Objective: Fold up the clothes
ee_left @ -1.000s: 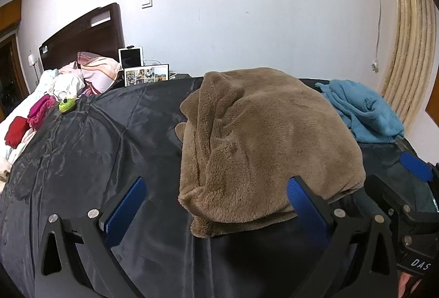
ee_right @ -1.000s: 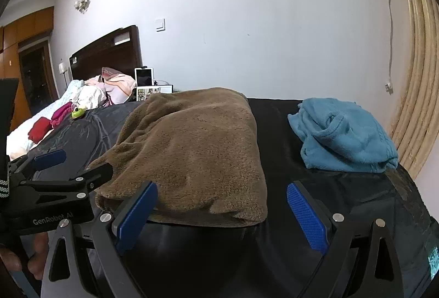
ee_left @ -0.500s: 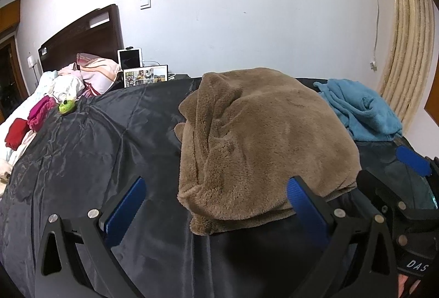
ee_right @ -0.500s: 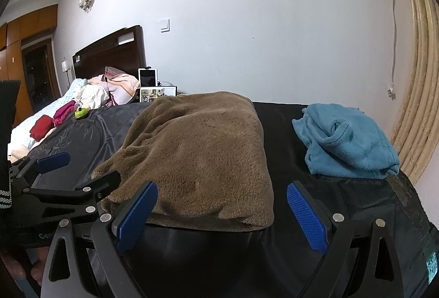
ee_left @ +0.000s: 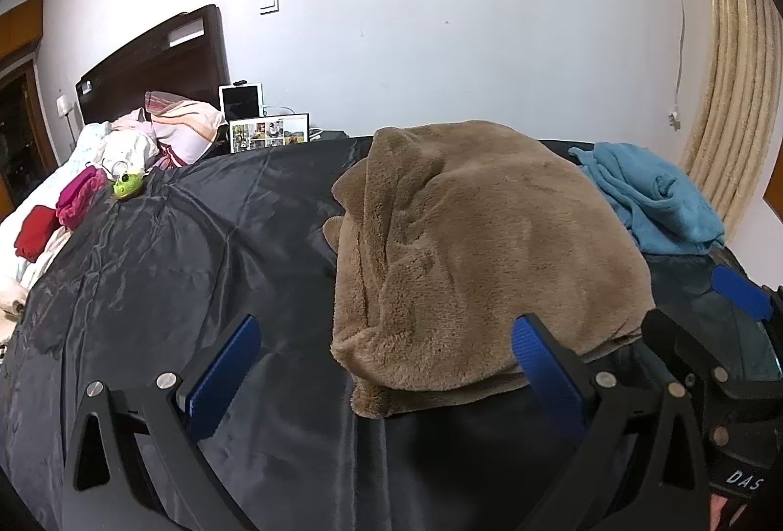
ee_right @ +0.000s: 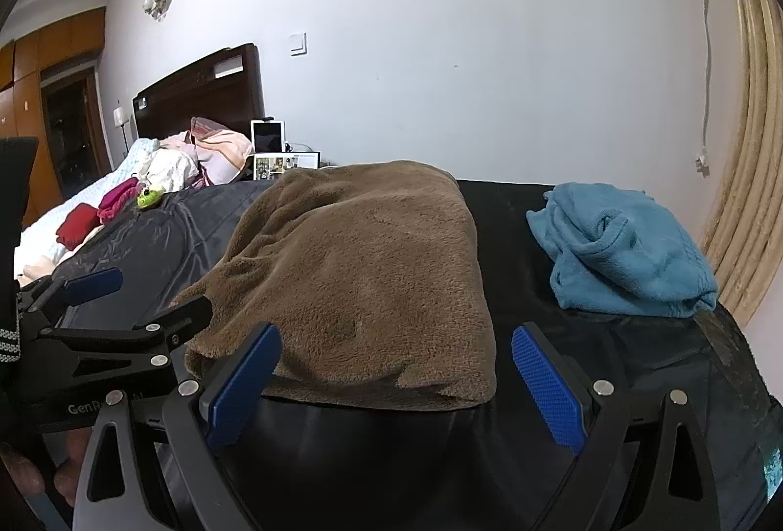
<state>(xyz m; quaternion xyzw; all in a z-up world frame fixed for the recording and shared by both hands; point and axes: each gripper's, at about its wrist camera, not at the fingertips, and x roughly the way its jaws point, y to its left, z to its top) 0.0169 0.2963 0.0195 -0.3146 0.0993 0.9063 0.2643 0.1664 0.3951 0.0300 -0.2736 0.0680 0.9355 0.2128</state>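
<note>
A folded brown fleece garment (ee_left: 479, 247) lies on the black sheet (ee_left: 171, 266) in front of both grippers; it also shows in the right wrist view (ee_right: 362, 276). A crumpled blue fleece garment (ee_left: 651, 198) lies to its right, also in the right wrist view (ee_right: 621, 252). My left gripper (ee_left: 386, 364) is open and empty, just short of the brown garment's near edge. My right gripper (ee_right: 396, 384) is open and empty at the same edge. The left gripper shows in the right wrist view (ee_right: 142, 301), and the right gripper in the left wrist view (ee_left: 704, 306).
Pillows and bedding (ee_left: 161, 129) are piled by the dark headboard (ee_left: 151, 66) at the far left. Red and pink clothes (ee_left: 58, 213) and a green toy (ee_left: 127, 186) lie on the bed's left side. A tablet and photo frame (ee_left: 269, 132) stand by the wall. A curtain (ee_left: 734, 66) hangs at right.
Both grippers have drifted slightly; the right wrist view has dropped and moved a little closer to the brown garment. The garments have not moved.
</note>
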